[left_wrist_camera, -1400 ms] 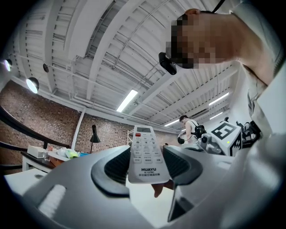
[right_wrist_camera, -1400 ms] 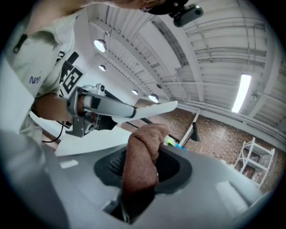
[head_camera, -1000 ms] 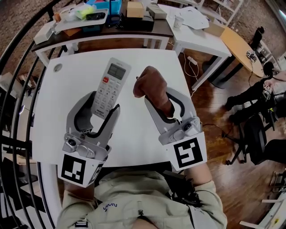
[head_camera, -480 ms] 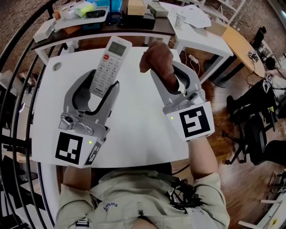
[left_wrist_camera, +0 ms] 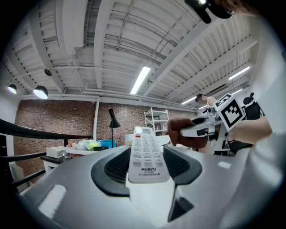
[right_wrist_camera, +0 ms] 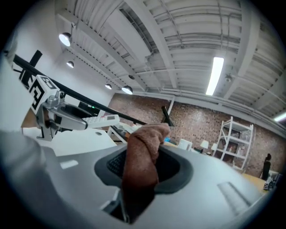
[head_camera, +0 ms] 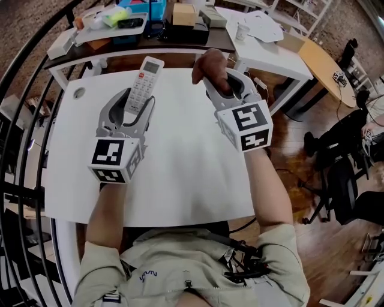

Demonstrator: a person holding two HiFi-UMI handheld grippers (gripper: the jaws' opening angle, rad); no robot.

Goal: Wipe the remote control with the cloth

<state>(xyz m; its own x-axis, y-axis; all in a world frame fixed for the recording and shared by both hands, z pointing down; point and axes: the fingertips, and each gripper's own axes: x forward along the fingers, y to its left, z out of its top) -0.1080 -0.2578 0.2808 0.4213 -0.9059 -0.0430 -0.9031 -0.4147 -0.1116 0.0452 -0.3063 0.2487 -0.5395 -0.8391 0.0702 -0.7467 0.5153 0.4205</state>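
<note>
A white remote control [head_camera: 144, 81] sticks out beyond my left gripper [head_camera: 138, 97], which is shut on its lower end; its buttons face up [left_wrist_camera: 145, 152]. My right gripper [head_camera: 222, 81] is shut on a bunched brown cloth [head_camera: 210, 65], whose wad rises between the jaws [right_wrist_camera: 143, 156]. Both are held side by side, apart, over the far half of the white table [head_camera: 180, 168]. From the left gripper view the cloth [left_wrist_camera: 183, 132] is off to the right; in the right gripper view the remote [right_wrist_camera: 100, 120] is off to the left.
Behind the white table stands a dark table [head_camera: 180, 37] crowded with boxes and a blue bin [head_camera: 151, 7]. Another white table [head_camera: 264, 42] with a paper cup [head_camera: 240, 29] is at the back right. A black railing [head_camera: 24, 90] curves along the left; office chairs [head_camera: 342, 180] stand right.
Both grippers have moved away from my body toward the table's far edge, carrying the remote and the cloth along. The grips on both look the same.
</note>
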